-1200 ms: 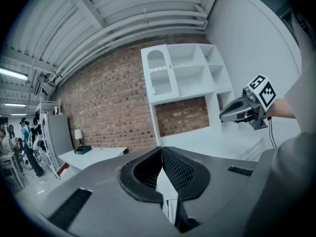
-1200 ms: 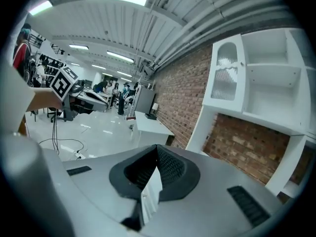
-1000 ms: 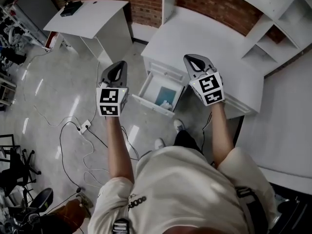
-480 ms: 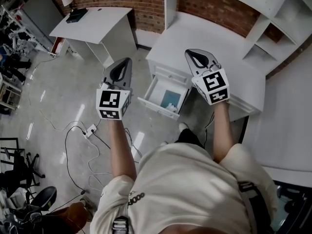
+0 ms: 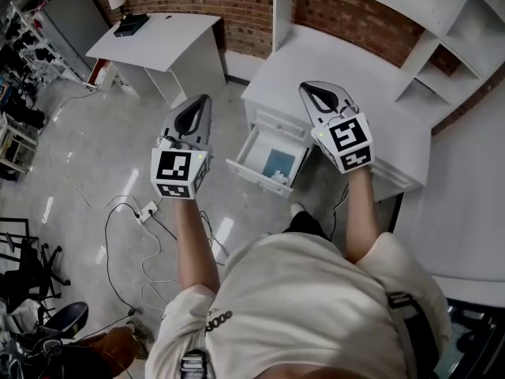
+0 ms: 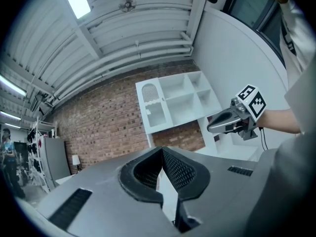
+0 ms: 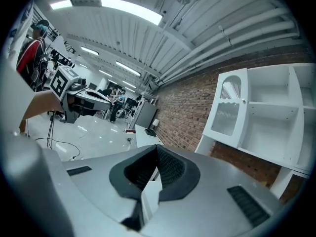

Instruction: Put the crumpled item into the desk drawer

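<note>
Head view: the open desk drawer point(image 5: 254, 174) sits at twelve o'clock; a pale crumpled item point(image 5: 278, 176) seems to lie inside at its five o'clock corner, so only closing looks left.

Left gripper view: the left gripper point(image 6: 161, 153) is closed and empty.

Right gripper view: the right gripper point(image 7: 157, 151) is also closed and empty.

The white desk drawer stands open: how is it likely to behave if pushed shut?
The drawer probably slides easily: it sticks out squarely from the desk. It is likely light, holding only a flat blue thing and a small white crumpled item. That crumpled item may shift.
</note>
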`<state>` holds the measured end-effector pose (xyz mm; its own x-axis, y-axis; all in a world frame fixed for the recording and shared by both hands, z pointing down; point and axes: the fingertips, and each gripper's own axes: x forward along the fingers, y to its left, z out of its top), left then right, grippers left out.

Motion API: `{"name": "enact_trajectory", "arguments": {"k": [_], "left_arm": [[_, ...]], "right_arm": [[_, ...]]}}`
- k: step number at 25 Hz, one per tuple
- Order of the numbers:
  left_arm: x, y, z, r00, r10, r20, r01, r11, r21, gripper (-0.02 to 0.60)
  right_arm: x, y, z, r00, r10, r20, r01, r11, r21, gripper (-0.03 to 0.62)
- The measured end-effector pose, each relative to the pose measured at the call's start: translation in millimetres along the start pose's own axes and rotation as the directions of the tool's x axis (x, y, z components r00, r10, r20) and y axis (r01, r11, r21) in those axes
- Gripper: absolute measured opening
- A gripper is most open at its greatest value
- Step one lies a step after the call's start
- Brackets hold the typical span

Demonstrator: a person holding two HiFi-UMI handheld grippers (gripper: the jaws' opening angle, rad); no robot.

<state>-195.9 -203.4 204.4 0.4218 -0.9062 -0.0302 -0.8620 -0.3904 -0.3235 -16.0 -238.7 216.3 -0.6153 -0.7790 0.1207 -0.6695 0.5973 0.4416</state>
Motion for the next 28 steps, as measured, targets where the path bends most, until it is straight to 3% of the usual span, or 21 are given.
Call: {"name": "enact_trajectory", "arguments": {"k": [12,28], "left_arm": [[-5,-8,6,1.000,-0.012,-0.002,0.012,0.999,0.044,0.018],[-7,-10,-5,1.000,-0.001,-0.021,0.001,1.000,0.011,0.018]], "right_arm": [[-5,14,8,1.000,0.023,0.017,-0.023,1.000,-0.008,0.006],[-9,17,2,1.000,0.028,0.007,-0.028,1.000,0.007,0.006]]}}
